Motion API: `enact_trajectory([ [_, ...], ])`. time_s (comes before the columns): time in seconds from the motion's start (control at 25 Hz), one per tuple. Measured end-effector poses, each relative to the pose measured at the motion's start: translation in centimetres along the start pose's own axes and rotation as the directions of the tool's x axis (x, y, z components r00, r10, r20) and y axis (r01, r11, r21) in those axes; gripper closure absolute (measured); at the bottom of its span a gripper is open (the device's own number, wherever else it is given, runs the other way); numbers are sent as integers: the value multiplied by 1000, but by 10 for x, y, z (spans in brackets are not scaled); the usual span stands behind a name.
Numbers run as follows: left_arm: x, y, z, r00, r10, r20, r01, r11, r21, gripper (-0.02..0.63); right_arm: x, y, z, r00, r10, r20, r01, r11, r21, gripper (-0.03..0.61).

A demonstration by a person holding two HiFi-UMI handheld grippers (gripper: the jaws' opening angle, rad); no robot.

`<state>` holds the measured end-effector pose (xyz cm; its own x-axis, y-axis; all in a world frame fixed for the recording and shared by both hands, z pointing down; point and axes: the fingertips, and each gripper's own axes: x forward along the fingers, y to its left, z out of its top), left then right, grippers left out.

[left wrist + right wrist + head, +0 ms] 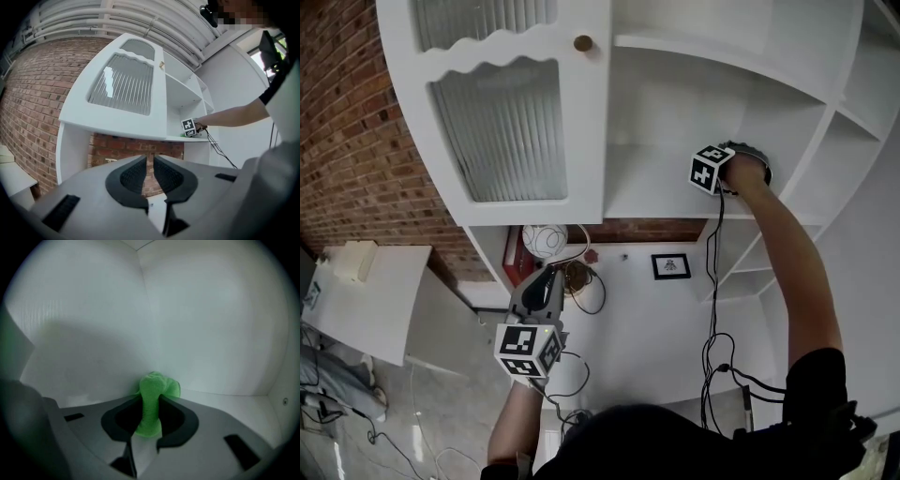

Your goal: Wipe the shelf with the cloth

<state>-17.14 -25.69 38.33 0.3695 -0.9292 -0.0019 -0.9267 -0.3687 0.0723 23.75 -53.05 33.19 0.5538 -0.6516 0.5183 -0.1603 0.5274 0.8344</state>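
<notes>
A green cloth (157,383) is pinched between the jaws of my right gripper (151,399) and presses against the white shelf (225,399) close to the compartment's back corner. In the head view the right gripper (741,164) reaches into an open compartment of the white cabinet, above the shelf board (656,202); its marker cube shows, but the cloth is hidden there. My left gripper (551,277) hangs low in front of the cabinet, away from the shelf. Its jaws (150,159) are together with nothing between them.
A cabinet door with ribbed glass (502,131) and a round knob (583,43) stands left of the compartment. Below are a white ball (546,241), a small framed picture (671,266) and trailing cables (712,356). The brick wall (347,141) and a white table (366,300) lie at the left.
</notes>
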Motion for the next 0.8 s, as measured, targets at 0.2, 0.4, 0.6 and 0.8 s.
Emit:
enact_trajectory([
  [0.2, -2, 9, -4, 1000, 12, -9, -12, 1000, -21, 568, 0, -8, -12, 995, -80, -63, 74, 993, -91, 492],
  [0.4, 3, -4, -3, 1000, -19, -7, 18, 1000, -17, 568, -21, -35, -16, 957, -290, -27, 285, 951, -118, 491],
  [0.6, 9, -18, -5, 999, -49, -15, 49, 998, -26, 568, -66, -39, 14, 916, -215, 338, 126, 956, 264, 489],
  [0.8, 3, -20, -11, 999, -36, -28, 35, 999, -32, 568, -134, -22, 67, 664, 24, 747, -475, 785, 398, 489],
])
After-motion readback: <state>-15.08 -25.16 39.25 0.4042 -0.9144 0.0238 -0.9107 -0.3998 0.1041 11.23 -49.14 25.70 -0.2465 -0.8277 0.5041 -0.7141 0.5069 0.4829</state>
